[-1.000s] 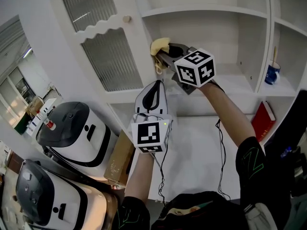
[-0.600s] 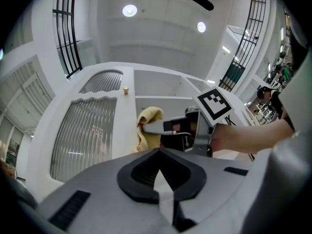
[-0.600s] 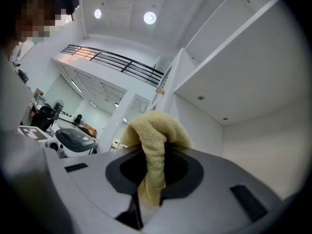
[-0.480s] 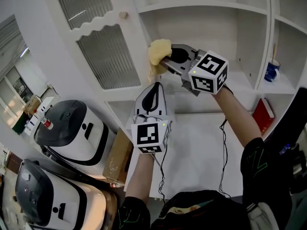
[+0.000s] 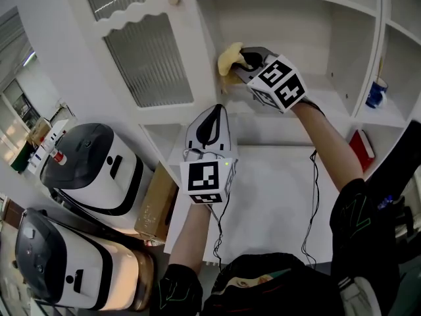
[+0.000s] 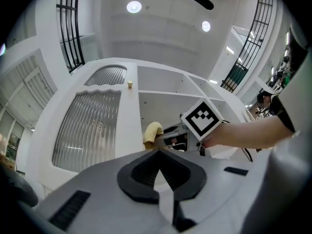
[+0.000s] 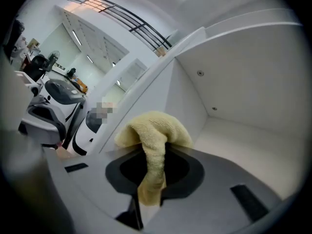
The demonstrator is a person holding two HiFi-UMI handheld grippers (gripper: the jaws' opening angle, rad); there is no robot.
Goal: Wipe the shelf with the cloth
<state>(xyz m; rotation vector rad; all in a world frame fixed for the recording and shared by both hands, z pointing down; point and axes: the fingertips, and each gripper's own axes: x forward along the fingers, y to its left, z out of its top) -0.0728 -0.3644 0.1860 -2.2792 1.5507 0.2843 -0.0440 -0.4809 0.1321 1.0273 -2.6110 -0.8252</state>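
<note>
A yellow cloth (image 5: 230, 57) (image 7: 155, 131) (image 6: 152, 132) is pinched in my right gripper (image 5: 241, 62), which is shut on it. The cloth bulges past the jaw tips and a strip hangs back between them. It sits at the left end of the white shelf (image 5: 316, 87) (image 7: 243, 145), against the compartment's left wall. My left gripper (image 5: 213, 114) (image 6: 157, 150) is shut and holds nothing; it hangs lower, below the shelf, pointing up toward the cabinet.
A ribbed-glass cabinet door (image 5: 150, 58) with a small knob (image 5: 174, 0) stands left of the shelf. A blue mug (image 5: 376, 93) and a red book (image 5: 358, 151) sit in compartments at the right. Rice cookers (image 5: 95, 166) and a cardboard box (image 5: 155, 206) lie at the lower left.
My right gripper has carried the cloth up and to the right, deeper into the shelf compartment's left corner. The left gripper has stayed about where it was.
</note>
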